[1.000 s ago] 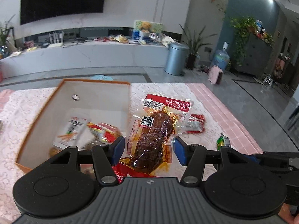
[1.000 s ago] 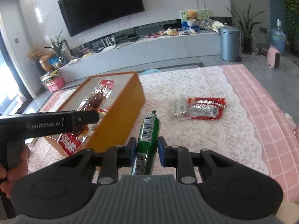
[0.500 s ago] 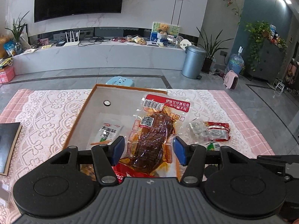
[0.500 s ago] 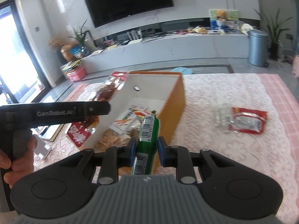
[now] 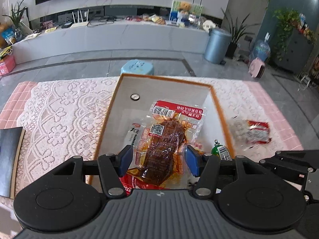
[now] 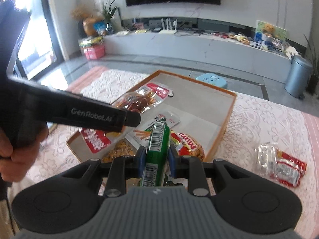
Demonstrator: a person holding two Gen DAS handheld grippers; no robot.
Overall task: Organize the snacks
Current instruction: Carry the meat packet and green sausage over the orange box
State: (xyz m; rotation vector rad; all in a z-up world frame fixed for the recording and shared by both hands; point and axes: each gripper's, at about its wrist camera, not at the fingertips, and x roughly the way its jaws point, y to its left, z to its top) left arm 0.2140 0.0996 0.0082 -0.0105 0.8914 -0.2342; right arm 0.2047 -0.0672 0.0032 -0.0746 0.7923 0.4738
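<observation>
The left gripper point(image 5: 157, 160) is hovering over the orange-rimmed box point(image 5: 221, 111), its blue fingers point(image 5: 125, 159) pinching the clear vacuum-packed meat snack point(image 5: 165, 139) by its sides; the pouch is hanging above the box's open white floor, with bare room toward the far wall. The right gripper point(image 6: 155, 160) is reaching in over the near edge of the box point(image 6: 229, 111), its fingers point(image 6: 172, 159) drawn narrow and clamping the green barcoded sausage stick point(image 6: 157, 145), which is pointing forward over the packets already lying inside: a red peanut bag point(image 6: 189, 145), a white packet of stick snacks point(image 6: 159, 122) and a bag of golden crumbly snacks point(image 6: 119, 151). In the right wrist view the left tool's black body is crossing in front of the box's left side, gripped by the person's left hand point(image 6: 18, 149). A red-and-clear packet point(image 6: 283, 165) is lying on the lace-covered worktop point(image 6: 269, 119), outside the box's right wall and well apart from both grippers. A dark flat object point(image 5: 8, 155) is sitting at the worktop's left edge.
</observation>
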